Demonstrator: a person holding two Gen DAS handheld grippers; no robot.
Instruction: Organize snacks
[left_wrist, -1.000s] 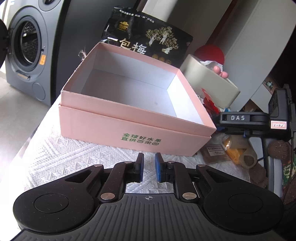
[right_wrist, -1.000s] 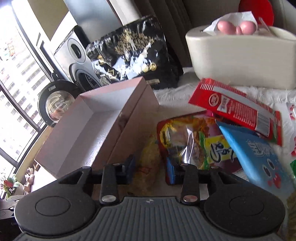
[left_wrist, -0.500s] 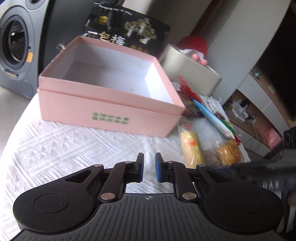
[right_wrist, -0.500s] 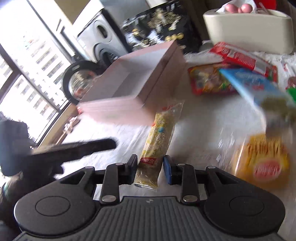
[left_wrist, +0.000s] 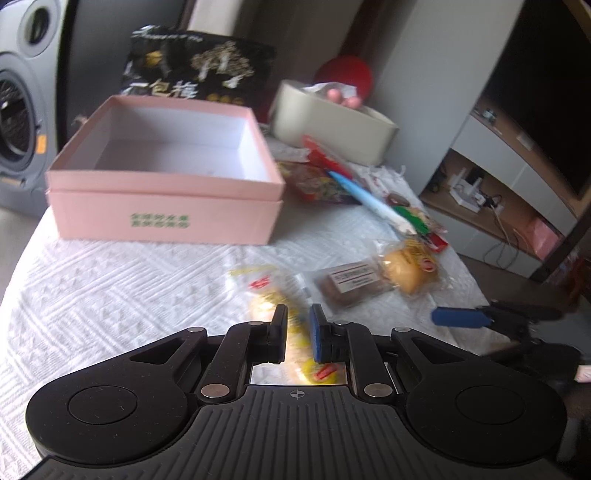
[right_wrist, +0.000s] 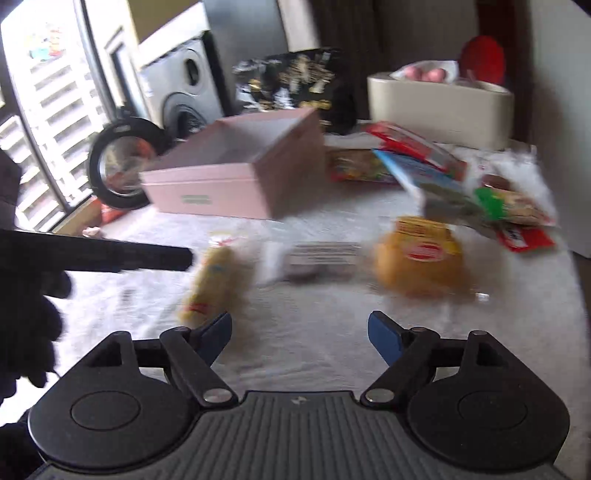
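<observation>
An empty pink box (left_wrist: 166, 192) stands at the back left of the white cloth; it also shows in the right wrist view (right_wrist: 240, 173). A long yellow snack packet (left_wrist: 273, 299) lies on the cloth, also seen in the right wrist view (right_wrist: 218, 280). My left gripper (left_wrist: 298, 332) hovers over its near end, jaws nearly closed with a narrow gap, not gripping it. My right gripper (right_wrist: 299, 332) is wide open and empty, pulled back from the packet. A brown bar (left_wrist: 351, 282) and a yellow bun packet (left_wrist: 410, 266) lie to the right.
A pile of red, blue and green snack bags (left_wrist: 369, 192) lies beside the box. A cream tissue box (left_wrist: 332, 122) and a black bag (left_wrist: 195, 74) stand at the back. A washing machine (left_wrist: 18, 110) is at the left. The table edge drops off on the right.
My right gripper let go of the long yellow packet, opened wide and drew back. My left gripper moved right and forward over that packet. Both views are motion-blurred.
</observation>
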